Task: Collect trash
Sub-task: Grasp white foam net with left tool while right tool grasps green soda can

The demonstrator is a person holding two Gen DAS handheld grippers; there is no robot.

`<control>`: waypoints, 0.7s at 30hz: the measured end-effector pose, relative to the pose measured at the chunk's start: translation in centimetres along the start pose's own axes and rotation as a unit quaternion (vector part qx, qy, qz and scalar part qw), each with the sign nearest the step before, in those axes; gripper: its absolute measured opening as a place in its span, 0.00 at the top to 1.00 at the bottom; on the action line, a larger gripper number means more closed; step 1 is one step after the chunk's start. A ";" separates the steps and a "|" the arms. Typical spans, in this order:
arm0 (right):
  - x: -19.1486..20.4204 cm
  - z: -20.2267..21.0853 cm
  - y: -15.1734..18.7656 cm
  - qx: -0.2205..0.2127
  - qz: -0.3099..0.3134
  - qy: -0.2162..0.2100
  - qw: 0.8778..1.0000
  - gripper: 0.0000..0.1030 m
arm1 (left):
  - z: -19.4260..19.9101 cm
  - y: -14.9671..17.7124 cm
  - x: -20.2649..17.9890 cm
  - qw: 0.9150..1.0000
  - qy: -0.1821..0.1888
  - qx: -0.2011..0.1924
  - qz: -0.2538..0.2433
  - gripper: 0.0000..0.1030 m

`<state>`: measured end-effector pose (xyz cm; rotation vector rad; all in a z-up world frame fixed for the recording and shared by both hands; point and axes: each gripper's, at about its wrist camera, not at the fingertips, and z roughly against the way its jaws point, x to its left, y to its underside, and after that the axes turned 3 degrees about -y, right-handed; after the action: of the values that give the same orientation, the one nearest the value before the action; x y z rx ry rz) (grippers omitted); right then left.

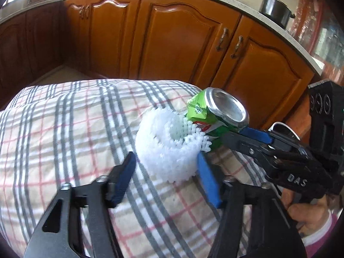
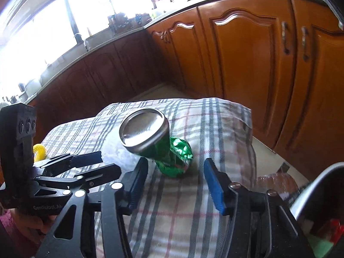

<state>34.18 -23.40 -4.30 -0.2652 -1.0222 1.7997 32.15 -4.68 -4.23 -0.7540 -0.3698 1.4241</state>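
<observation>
**Both jaws apart, net and can not yet gripped**

Left wrist view, left to right:
- Checked cloth (image 1: 64, 129) covers the table. Brown cabinets (image 1: 172, 38) behind it.
- My left gripper (image 1: 167, 178): jaws apart. The white foam net (image 1: 169, 152) lies on the cloth, its near edge between my blue pads (image 1: 126, 178). There is a small gap at the left pad. The right pad is just at the net's edge, and I can't tell whether it touches. Nothing clamped.
- Crushed green can (image 1: 217, 116) lies on the cloth against the net's far right side, silver end tilted up.
- My right gripper (image 1: 243, 138) comes in from the right, fingertips at the can's low end.
- A hand (image 1: 309, 221) in a pink sleeve holds it.
- Pot (image 1: 275, 6) on the counter, top right.

Right wrist view, left to right:
- Bright window (image 2: 43, 32) over the counter.
- Yellow item (image 2: 39, 150) at the table's left edge, too blurred to name.
- Left gripper (image 2: 101, 164) points right at the net, which is only a pale blur here.
- Can (image 2: 172, 157) sits dead centre, just past my right gripper (image 2: 176, 180).
- Cloth shows between the can and each pad, so the jaws are apart with no grip.
- Metal bin (image 2: 311, 189) at far right, near the table edge, with red and green scraps inside.
</observation>
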 end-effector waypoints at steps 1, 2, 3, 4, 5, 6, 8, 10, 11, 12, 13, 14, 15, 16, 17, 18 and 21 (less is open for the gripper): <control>0.0 -0.3 -0.2 0.003 0.004 -0.002 1.000 0.58 | -0.2 -0.1 0.0 1.000 0.005 0.001 -0.005 0.64; 0.0 -0.5 -0.3 0.005 0.006 -0.001 1.000 0.66 | -0.3 -0.1 -0.1 1.000 0.008 0.001 -0.011 0.72; -0.1 -0.8 -0.5 0.007 0.007 -0.001 1.000 0.70 | -0.3 -0.1 -0.1 1.000 0.010 0.002 -0.016 0.75; -0.3 -1.1 -0.6 0.010 0.005 -0.004 1.000 0.79 | -0.3 -0.1 -0.2 1.000 0.010 0.000 -0.021 0.77; -0.5 -1.2 -0.7 0.011 0.003 -0.005 1.000 0.79 | -0.2 0.0 -0.2 1.000 0.011 -0.001 -0.025 0.79; -0.6 -1.2 -0.7 0.010 -0.001 -0.006 1.000 0.80 | -0.1 0.1 -0.2 1.000 0.009 -0.003 -0.028 0.81; -0.8 -1.1 -0.6 0.005 -0.007 -0.013 1.000 0.81 | 0.2 0.3 -0.1 1.000 0.006 -0.005 -0.026 0.82; -0.8 -0.8 -0.4 0.002 -0.007 -0.014 1.000 0.82 | 0.8 0.4 0.2 1.000 0.007 -0.008 -0.016 0.83; -0.7 -0.6 -0.3 0.001 -0.007 -0.015 1.000 0.84 | 1.0 0.5 0.3 1.000 0.007 -0.010 -0.013 0.83; -0.5 -0.4 -0.1 0.000 -0.007 -0.017 1.000 0.85 | 1.6 0.7 0.4 1.000 0.006 -0.013 -0.010 0.83; -0.3 -0.1 0.1 0.000 -0.007 -0.018 1.000 0.88 | 2.1 0.9 0.5 1.000 0.005 -0.017 -0.008 0.83; -0.1 0.1 0.2 0.001 -0.005 -0.019 1.000 0.88 | 2.5 1.1 0.6 1.000 0.006 -0.020 -0.006 0.83; 0.1 0.3 0.3 -0.001 -0.003 -0.017 1.000 0.88 | 3.1 1.4 0.6 1.000 0.008 -0.022 -0.004 0.83; 0.4 0.6 0.6 -0.002 -0.001 -0.015 1.000 0.88 | 3.5 1.6 0.7 1.000 0.008 -0.022 -0.003 0.83; 0.8 0.9 0.9 -0.002 0.002 -0.014 1.000 0.88 | 3.8 1.9 0.8 1.000 0.008 -0.022 -0.002 0.83; 1.2 1.2 1.2 -0.002 0.005 -0.013 1.000 0.88 | 4.2 2.2 0.9 1.000 0.009 -0.022 0.001 0.83; 2.0 2.0 2.1 0.001 0.006 -0.014 1.000 0.88 | 5.4 3.1 1.1 1.000 0.014 -0.025 0.010 0.83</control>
<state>30.67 -23.00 -4.10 -0.2451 -1.0409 1.8191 26.51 -2.31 -2.56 -0.8193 -0.3788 1.4264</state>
